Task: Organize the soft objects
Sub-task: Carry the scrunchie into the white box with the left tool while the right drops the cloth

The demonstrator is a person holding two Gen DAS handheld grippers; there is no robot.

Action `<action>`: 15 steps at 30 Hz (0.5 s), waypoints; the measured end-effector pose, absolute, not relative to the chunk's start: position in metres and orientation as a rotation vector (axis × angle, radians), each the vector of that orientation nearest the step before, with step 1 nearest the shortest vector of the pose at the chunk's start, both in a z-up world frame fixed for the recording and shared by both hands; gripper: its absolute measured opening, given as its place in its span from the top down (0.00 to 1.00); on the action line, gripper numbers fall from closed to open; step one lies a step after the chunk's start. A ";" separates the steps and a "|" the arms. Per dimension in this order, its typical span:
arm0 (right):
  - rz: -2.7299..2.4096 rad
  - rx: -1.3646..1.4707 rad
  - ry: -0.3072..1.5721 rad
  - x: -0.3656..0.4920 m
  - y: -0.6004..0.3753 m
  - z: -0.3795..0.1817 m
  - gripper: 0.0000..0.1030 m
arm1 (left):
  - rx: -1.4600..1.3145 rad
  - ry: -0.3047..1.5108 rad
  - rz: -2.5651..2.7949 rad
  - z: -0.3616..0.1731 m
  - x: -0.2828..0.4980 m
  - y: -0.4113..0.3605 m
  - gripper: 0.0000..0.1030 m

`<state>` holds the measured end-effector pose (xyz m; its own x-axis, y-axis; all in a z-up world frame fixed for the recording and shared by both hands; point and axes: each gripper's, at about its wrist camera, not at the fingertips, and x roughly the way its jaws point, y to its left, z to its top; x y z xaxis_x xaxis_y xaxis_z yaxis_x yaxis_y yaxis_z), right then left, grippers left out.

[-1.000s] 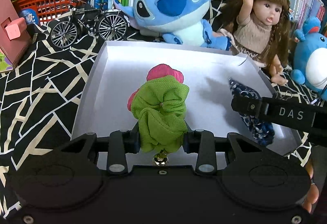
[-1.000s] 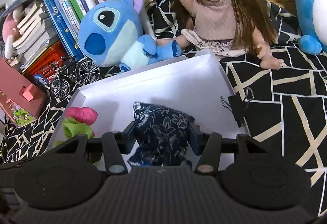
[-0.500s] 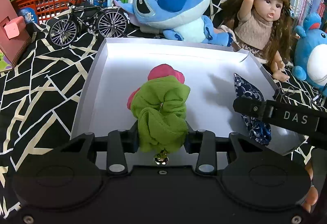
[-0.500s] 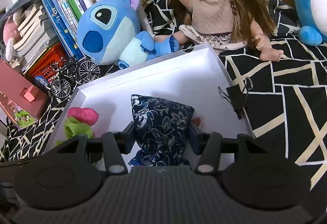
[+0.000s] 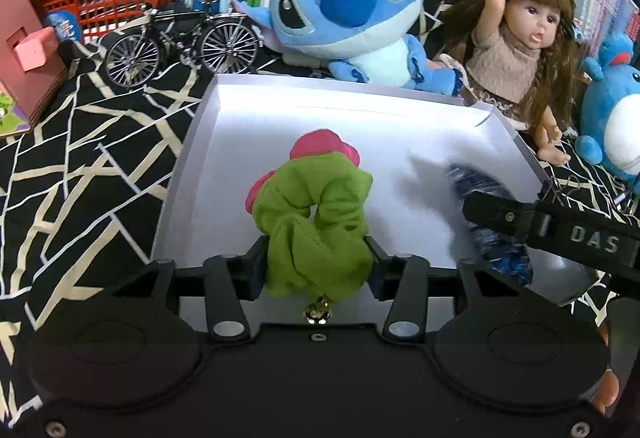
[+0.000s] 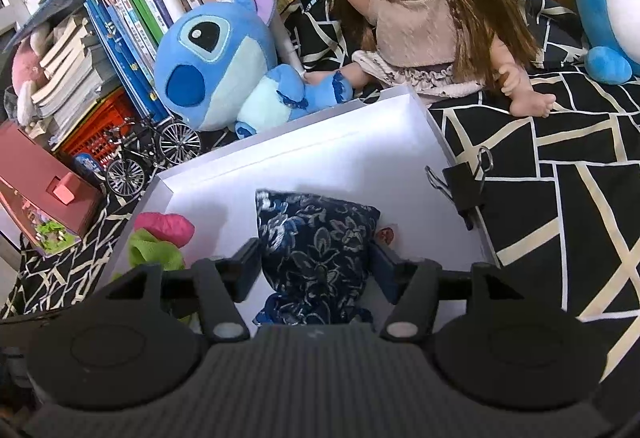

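My left gripper (image 5: 316, 258) is shut on a green scrunchie (image 5: 316, 222) with a small gold bell, held over the white box (image 5: 200, 142). A pink scrunchie (image 5: 324, 148) lies in the box just behind it. My right gripper (image 6: 316, 266) is shut on a dark blue floral pouch (image 6: 316, 238), held over the right half of the same box (image 6: 360, 158). The pouch (image 5: 496, 238) and the right gripper's finger (image 5: 520, 214) show at the right of the left wrist view. Both scrunchies also show at the left of the right wrist view (image 6: 160, 238).
A blue plush (image 5: 352, 10), a doll (image 5: 516, 50) and a second blue plush (image 5: 612, 118) sit behind and right of the box. A model bicycle (image 5: 180, 38) and a red crate (image 5: 108, 2) stand at back left. A binder clip (image 6: 464, 186) grips the box's right wall.
Both grippers have moved slightly forward and lower over the box, each still holding its object. The pouch looks blurred in the left wrist view, so it is moving.
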<state>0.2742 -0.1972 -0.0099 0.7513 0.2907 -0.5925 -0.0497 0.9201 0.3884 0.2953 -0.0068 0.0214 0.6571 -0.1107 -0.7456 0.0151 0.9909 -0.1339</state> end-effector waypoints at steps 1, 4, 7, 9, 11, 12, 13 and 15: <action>0.194 0.359 0.694 0.273 -0.197 -0.008 0.26 | -0.125 0.850 -0.067 0.023 0.294 -0.006 0.50; 0.199 0.343 0.673 0.269 -0.195 0.000 0.18 | -0.133 0.820 -0.067 0.030 0.287 -0.003 0.42; 0.219 0.362 0.661 0.261 -0.199 0.007 0.17 | -0.131 0.790 -0.073 0.041 0.277 -0.001 0.31; 0.230 0.360 0.653 0.256 -0.200 0.011 0.17 | -0.128 0.764 -0.088 0.049 0.267 -0.001 0.25; 0.240 0.340 0.635 0.247 -0.202 0.018 0.16 | -0.116 0.737 -0.106 0.058 0.256 -0.003 0.20; 0.246 0.331 0.623 0.242 -0.203 0.021 0.15 | -0.108 0.723 -0.115 0.062 0.249 -0.004 0.19; 0.254 0.324 0.609 0.237 -0.204 0.024 0.14 | -0.100 0.709 -0.126 0.065 0.242 -0.005 0.17; 0.271 0.315 0.578 0.224 -0.206 0.031 0.12 | -0.088 0.688 -0.140 0.071 0.229 -0.006 0.15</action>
